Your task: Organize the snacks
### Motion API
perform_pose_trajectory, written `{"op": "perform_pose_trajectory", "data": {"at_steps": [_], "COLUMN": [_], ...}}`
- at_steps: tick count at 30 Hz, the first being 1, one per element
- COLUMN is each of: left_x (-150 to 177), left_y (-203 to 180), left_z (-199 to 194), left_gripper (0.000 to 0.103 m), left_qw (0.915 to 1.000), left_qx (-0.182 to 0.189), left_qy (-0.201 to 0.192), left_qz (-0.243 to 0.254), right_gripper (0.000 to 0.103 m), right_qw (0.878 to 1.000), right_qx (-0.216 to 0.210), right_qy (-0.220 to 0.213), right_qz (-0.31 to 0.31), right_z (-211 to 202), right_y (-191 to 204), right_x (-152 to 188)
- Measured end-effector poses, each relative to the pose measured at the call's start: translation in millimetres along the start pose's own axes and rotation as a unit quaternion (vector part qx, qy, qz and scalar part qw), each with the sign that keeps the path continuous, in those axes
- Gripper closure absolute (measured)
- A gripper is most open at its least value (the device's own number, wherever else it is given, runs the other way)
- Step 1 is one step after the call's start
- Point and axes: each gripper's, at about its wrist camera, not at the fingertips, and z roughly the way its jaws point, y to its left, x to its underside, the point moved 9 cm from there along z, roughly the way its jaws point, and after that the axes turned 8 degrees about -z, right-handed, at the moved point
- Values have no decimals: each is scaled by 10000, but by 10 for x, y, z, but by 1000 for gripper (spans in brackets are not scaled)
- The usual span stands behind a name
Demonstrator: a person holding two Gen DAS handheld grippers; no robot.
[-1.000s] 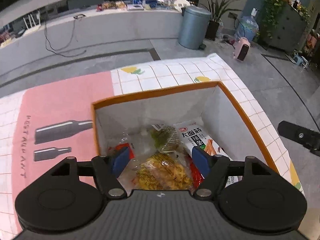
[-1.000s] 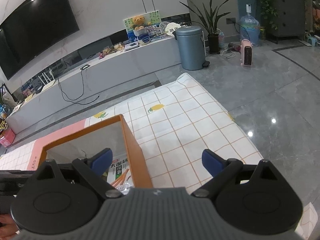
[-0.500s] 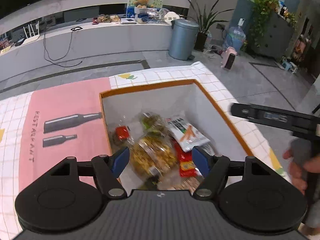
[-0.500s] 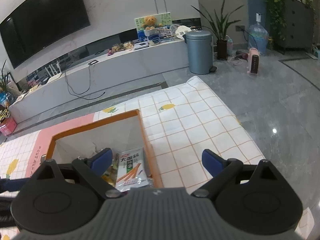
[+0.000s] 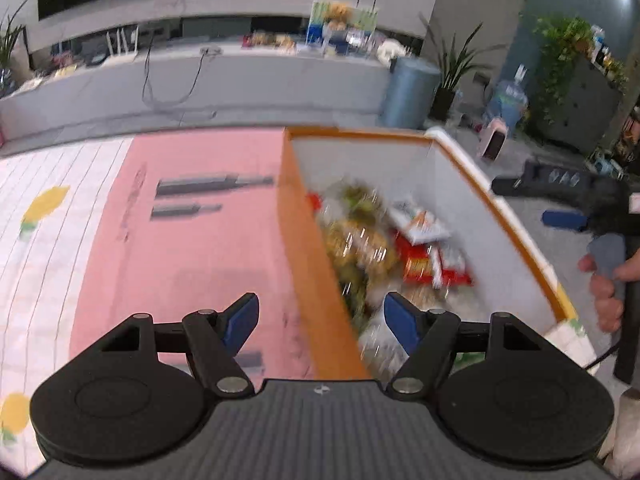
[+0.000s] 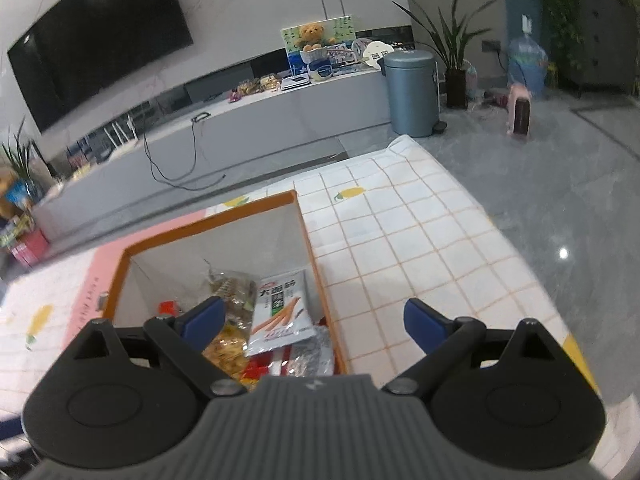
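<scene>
An orange-rimmed box [image 5: 308, 248] with white inner walls stands on the table and holds several snack packets [image 5: 360, 240]. In the right wrist view the box [image 6: 312, 248] shows a white packet with orange sticks [image 6: 280, 312] on top of yellow and red packets. My left gripper [image 5: 320, 318] is open and empty, above the box's left wall. My right gripper [image 6: 314, 318] is open and empty, above the box's right wall. The right gripper and the hand holding it also show in the left wrist view [image 5: 568, 218]. The left wrist view is blurred.
The table wears a cloth, pink with bottle prints [image 5: 192, 240] to the left and white checked with lemons [image 6: 400, 240] to the right. The table's right edge drops to a grey floor. A grey bin [image 6: 412, 92], plants and a long low counter stand beyond.
My left gripper has swung left, so the box now sits to its right and the pink cloth fills the left. My right gripper has risen and sees more of the box.
</scene>
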Motion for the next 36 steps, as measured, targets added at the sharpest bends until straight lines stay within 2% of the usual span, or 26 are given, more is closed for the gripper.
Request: {"op": "perform_pose_trajectory", "data": {"at_steps": [4,6,9,14,18,21,24,27,31,33,36], "left_x": [107,142,155,144,171,196,198,129,-53,-117,-162], "left_y": [96,93,48,-47,-73,-58,-99,-170,-289,-362,-454], "left_z": [-188,-274,-457,-789,-956,-999,-1013,-1074,-1202,-1198,-1122], "left_gripper": [11,7,6,5,5,5,6,6,6,6,6], "left_qw": [9998,9998,9999,9996,9991,9976,9976,9986,9992,9990,9988], "left_qx": [-23,-84,-102,-181,-165,-133,-157,-221,-329,-407,-435], "left_qy": [28,114,43,-133,29,239,371,274,-150,-159,99], "left_qz": [-208,-143,-103,-181,-382,-635,-560,-401,-189,-19,195], "right_gripper": [7,3,3,3,3,3,3,3,3,3,3], "right_qw": [9982,9973,9957,9967,9949,9952,9968,9959,9946,9932,9910], "right_qx": [-328,-223,55,411,692,481,469,522,460,383,287], "right_qy": [38,145,449,583,727,790,634,712,862,1015,1192], "right_qz": [496,682,808,379,-67,-308,-120,-214,-342,-416,-535], "right_z": [-329,-512,-791,-1204,-1399,-1488,-1594,-1596,-1580,-1556,-1519], "right_y": [133,178,246,411,507,635,668,744,854,920,1004], "right_x": [149,218,362,608,812,918,895,860,787,755,683]}}
